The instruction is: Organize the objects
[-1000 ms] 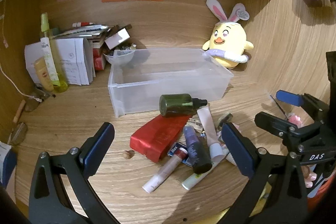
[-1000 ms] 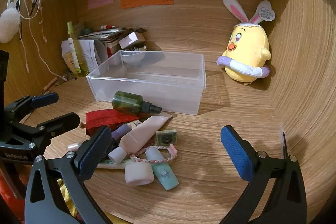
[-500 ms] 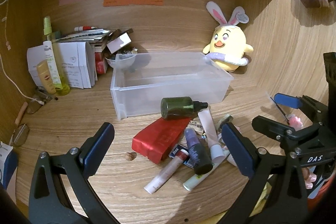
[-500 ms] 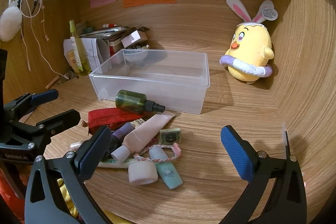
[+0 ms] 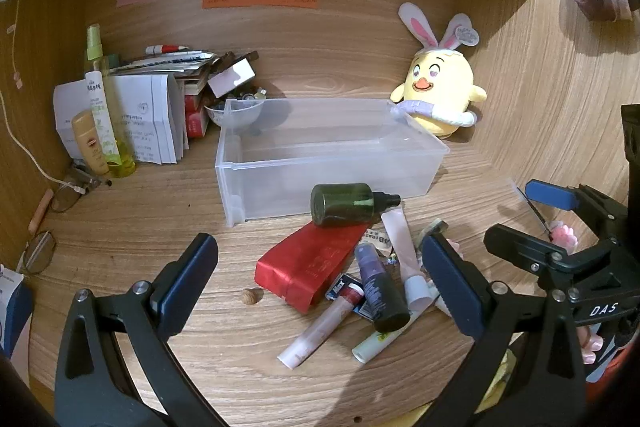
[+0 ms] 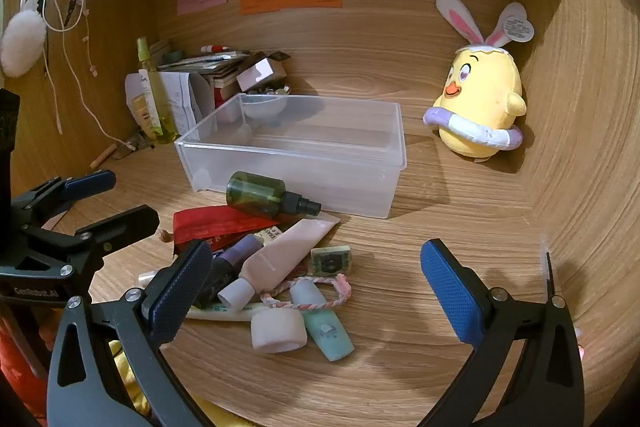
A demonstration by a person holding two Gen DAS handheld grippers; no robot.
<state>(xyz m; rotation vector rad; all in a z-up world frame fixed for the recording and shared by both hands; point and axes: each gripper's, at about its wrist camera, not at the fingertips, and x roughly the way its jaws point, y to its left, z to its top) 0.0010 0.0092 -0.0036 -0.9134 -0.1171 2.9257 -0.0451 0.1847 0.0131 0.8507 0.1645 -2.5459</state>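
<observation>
Wooden desk [image 5: 120, 219]. At 12 o'clock, clear plastic bin [image 5: 328, 155], nothing visible inside. Just in front, touching its wall, green spray bottle [image 5: 348, 205] lying flat atop red packet [image 5: 316, 263], long axis 9-to-3, nozzle toward 3. Below, heaped tubes. Left gripper [image 5: 320, 291] and right gripper [image 6: 316, 291], fingers wide apart, holding nothing.

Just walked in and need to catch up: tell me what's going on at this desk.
A person holds a gripper in each hand over a wooden desk; the left gripper and the right gripper are both open and hold nothing. A clear plastic bin sits empty. In front of it lies a pile of toiletries: a dark green spray bottle on a red packet, a pink tube, a purple bottle and others. Nothing has been sorted into the bin yet.
</observation>
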